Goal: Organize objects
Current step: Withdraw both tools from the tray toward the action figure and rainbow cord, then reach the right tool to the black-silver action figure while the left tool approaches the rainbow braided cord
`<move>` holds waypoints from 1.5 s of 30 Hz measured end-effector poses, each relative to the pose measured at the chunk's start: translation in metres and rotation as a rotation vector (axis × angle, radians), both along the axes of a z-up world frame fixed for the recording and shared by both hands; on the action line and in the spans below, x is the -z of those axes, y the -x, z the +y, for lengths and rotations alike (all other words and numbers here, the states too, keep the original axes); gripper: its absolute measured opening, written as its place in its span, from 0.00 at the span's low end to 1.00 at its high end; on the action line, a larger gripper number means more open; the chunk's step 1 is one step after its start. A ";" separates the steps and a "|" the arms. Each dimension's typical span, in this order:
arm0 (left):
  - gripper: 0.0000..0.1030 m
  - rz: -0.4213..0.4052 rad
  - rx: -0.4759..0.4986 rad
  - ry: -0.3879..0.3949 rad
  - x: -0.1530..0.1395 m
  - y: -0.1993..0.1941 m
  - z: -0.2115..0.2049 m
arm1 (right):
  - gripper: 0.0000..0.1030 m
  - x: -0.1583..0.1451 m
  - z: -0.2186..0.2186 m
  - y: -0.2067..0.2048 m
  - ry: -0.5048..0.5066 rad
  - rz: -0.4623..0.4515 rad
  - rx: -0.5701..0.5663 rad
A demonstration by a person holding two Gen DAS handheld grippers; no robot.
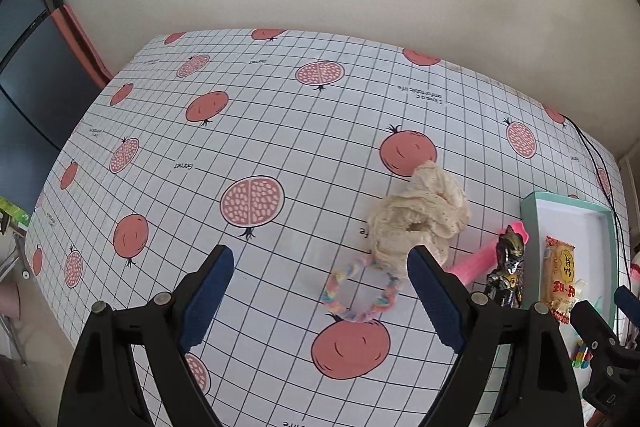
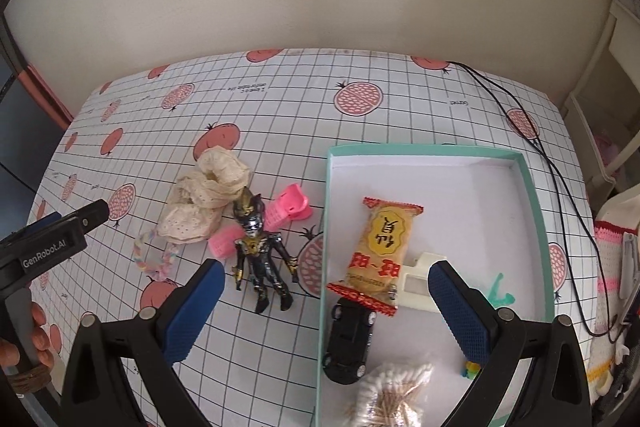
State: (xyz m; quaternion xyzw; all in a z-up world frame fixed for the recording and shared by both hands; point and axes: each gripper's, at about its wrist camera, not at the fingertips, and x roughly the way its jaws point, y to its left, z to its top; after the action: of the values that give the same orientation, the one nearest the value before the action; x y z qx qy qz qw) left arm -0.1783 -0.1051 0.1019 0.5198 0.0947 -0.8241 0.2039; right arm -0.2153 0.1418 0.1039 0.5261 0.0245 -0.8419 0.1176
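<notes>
My left gripper (image 1: 320,263) is open above the table, with a pastel braided ring (image 1: 362,293) lying between its fingers. Its right finger stands in front of a cream lace cloth (image 1: 420,215). Beside that lie a pink comb (image 1: 476,263) and a black-and-gold action figure (image 1: 506,267). My right gripper (image 2: 324,283) is open and empty, straddling the left wall of the teal box (image 2: 532,187). Inside the box are a snack packet (image 2: 380,251), a black toy car (image 2: 348,341), a cream plastic piece (image 2: 418,283) and a bag of cotton swabs (image 2: 394,393). The figure (image 2: 258,255) stands just left of the box.
A black cable (image 2: 560,187) runs along the table's right side past the box. The other gripper (image 2: 52,247), held by a hand (image 2: 36,339), enters the right wrist view at the left. A knitted item (image 2: 616,267) lies off the table's right edge. A wall stands behind the table.
</notes>
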 end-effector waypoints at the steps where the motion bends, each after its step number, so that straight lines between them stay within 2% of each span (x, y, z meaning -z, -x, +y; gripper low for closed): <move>1: 0.86 -0.001 -0.008 -0.004 0.001 -0.001 -0.005 | 1.00 0.001 -0.005 -0.001 0.006 -0.002 -0.006; 10: 0.86 -0.045 -0.050 -0.048 0.023 -0.004 -0.029 | 1.00 0.019 -0.040 -0.004 -0.006 -0.026 -0.055; 16: 0.86 -0.077 -0.024 -0.067 0.042 0.000 -0.024 | 1.00 0.031 -0.044 -0.001 0.052 -0.002 -0.069; 23: 0.87 -0.079 -0.011 -0.089 0.056 0.003 -0.020 | 0.99 0.045 -0.047 0.000 0.025 -0.007 -0.095; 28: 0.87 -0.061 -0.028 -0.097 0.060 0.001 -0.023 | 0.94 0.053 -0.049 0.000 0.020 -0.020 -0.102; 33: 0.87 -0.116 -0.054 -0.123 0.071 0.002 -0.027 | 0.93 0.063 -0.050 0.000 0.032 -0.032 -0.107; 37: 0.87 -0.123 -0.069 -0.168 0.079 0.001 -0.030 | 0.92 0.069 -0.051 0.001 0.020 -0.036 -0.105; 41: 0.87 -0.115 -0.086 -0.160 0.080 -0.001 -0.031 | 0.89 0.070 -0.053 -0.001 -0.003 -0.023 -0.113; 45: 0.86 -0.091 -0.097 -0.191 0.080 -0.003 -0.032 | 0.84 0.071 -0.057 -0.001 0.001 -0.023 -0.125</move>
State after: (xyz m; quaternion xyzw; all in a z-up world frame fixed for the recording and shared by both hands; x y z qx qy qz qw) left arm -0.1749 -0.1367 0.0220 0.5687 0.1886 -0.7760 0.1972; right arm -0.2144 0.0849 0.0330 0.5331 0.0555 -0.8269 0.1703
